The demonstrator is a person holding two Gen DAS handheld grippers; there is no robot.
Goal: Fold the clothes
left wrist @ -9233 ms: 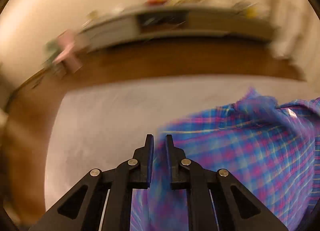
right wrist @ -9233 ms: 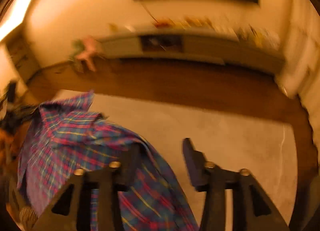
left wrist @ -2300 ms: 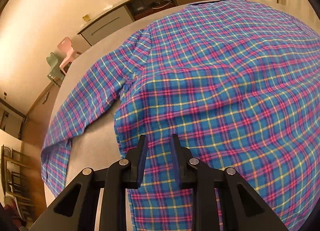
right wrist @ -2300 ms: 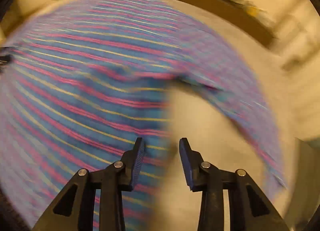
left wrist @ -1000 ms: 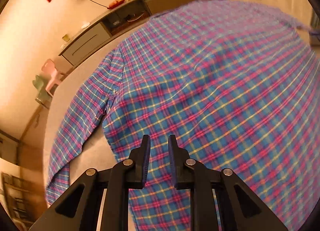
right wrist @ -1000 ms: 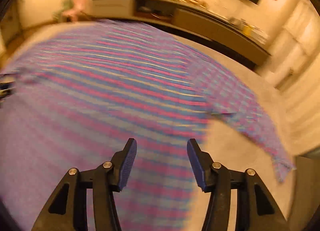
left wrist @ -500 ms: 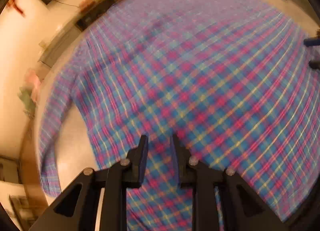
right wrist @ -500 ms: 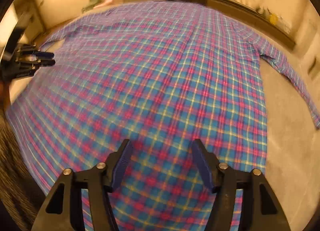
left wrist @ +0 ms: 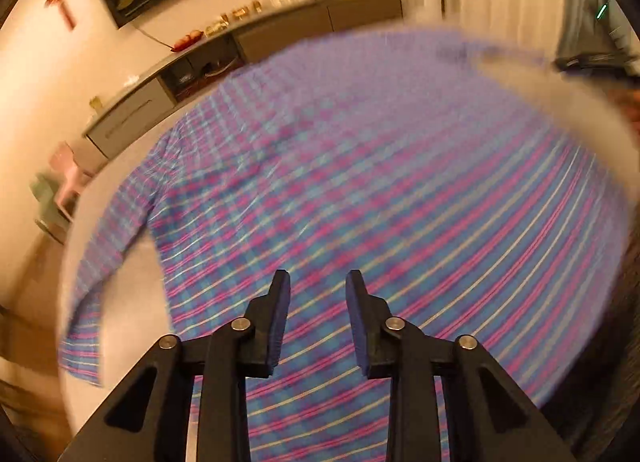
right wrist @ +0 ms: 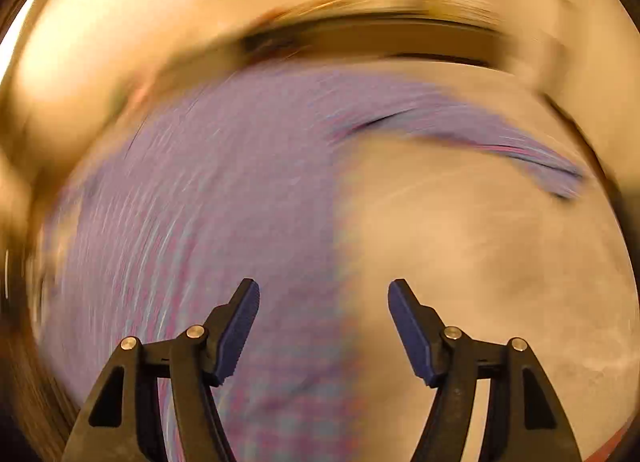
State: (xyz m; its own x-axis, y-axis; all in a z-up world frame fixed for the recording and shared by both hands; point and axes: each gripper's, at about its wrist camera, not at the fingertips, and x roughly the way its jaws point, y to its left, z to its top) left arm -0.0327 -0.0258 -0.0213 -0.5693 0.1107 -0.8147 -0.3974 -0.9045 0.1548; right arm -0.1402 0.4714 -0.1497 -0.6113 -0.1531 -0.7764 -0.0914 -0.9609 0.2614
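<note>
A blue-and-pink plaid shirt lies spread flat across a pale desk, one sleeve stretched toward the desk's left edge. The left tool hovers over the shirt's lower part, its jaws parted with nothing between them. The right tool hangs wide open and empty above the shirt's right side edge, with another sleeve reaching away beyond it. Both views are motion-blurred.

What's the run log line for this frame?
step: pre-fold | plaid shirt: flat on table | left gripper: open | right gripper: open | blur: heavy
</note>
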